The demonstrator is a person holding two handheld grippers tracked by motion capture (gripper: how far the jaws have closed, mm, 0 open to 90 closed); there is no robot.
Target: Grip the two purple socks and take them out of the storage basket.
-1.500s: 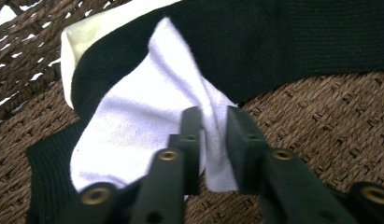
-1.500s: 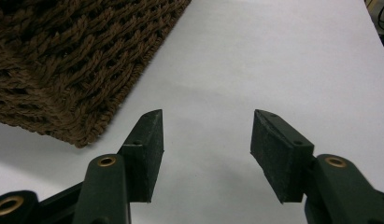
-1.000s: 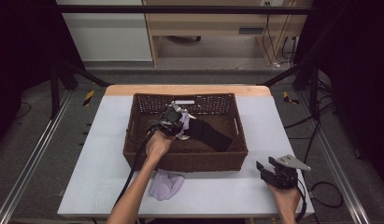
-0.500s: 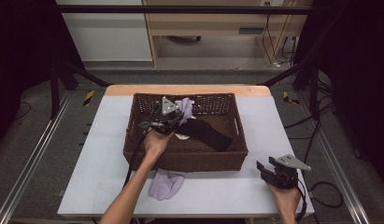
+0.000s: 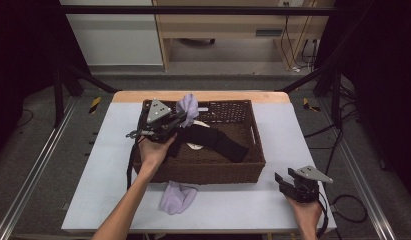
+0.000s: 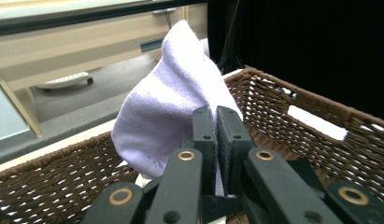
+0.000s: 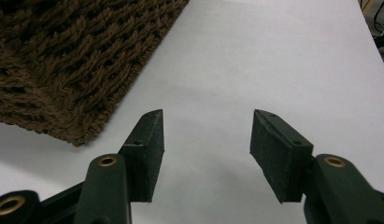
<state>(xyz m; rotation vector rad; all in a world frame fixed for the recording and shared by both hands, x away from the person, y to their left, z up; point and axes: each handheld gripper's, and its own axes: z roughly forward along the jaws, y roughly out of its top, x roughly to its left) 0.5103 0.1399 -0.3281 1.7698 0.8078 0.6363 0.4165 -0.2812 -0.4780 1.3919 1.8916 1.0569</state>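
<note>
A: What step is this?

B: Taking socks out of the wicker basket [image 5: 208, 170], by my reading. The left claw [image 5: 179, 118] is clamped on a lilac sock [image 6: 171, 102], held above the basket's far-left corner. A second lilac sock [image 5: 177, 197] lies on the counter [image 5: 108, 150] just in front of the basket.

A: And the right claw?

B: The right claw [image 7: 206, 154] has its jaws apart with nothing between them, over bare counter off the basket's front-right corner.

A: What does the next move call for?

B: Probably lifting the sock clear over the basket's front wall and setting it beside its mate. The grip looks firm, but the cloth hangs loose.

A: Anything in the way?

B: The basket's wall could catch the dangling cloth. A black garment [image 5: 213, 140] lies inside the basket, with something pale [image 5: 195, 146] under it.
</note>
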